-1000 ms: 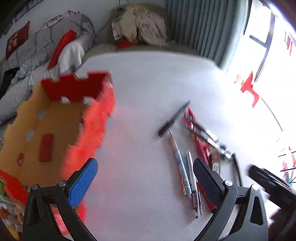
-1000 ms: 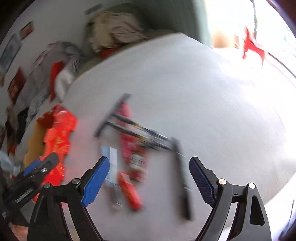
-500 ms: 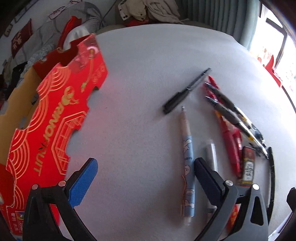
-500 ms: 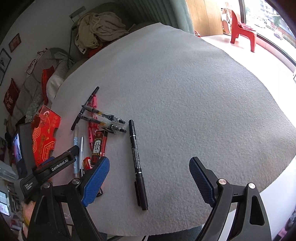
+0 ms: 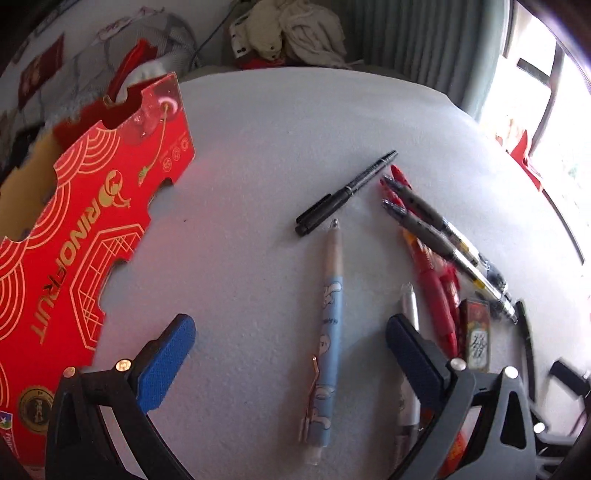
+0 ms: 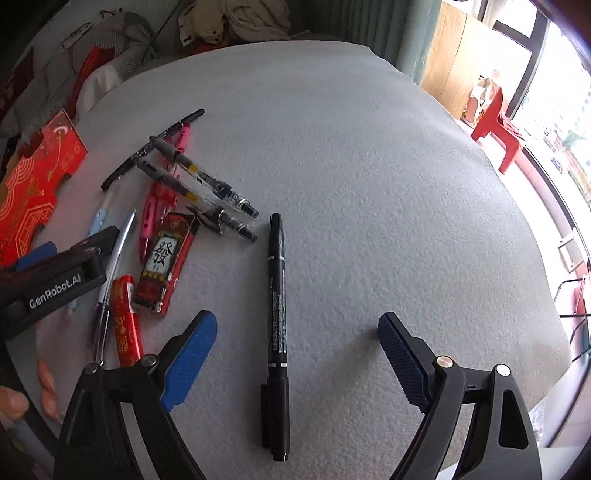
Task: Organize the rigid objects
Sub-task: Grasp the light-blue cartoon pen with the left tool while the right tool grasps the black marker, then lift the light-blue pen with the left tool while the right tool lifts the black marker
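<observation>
Several pens lie on a grey felt table. In the left wrist view a light blue cartoon pen lies between the fingers of my open left gripper, with a thin black marker, two grey gel pens and red pens beyond. In the right wrist view a black marker lies lengthwise between the fingers of my open right gripper. My left gripper shows there too, over the pen pile. Both grippers are empty.
A red and gold cardboard box stands open at the table's left. A small red packet with a Chinese character lies among the pens. Piled clothes lie behind the table. The table edge curves off at the right.
Both grippers have dropped closer to the table. The left one now frames the blue pen, the right one frames the black marker. No pen has moved.
</observation>
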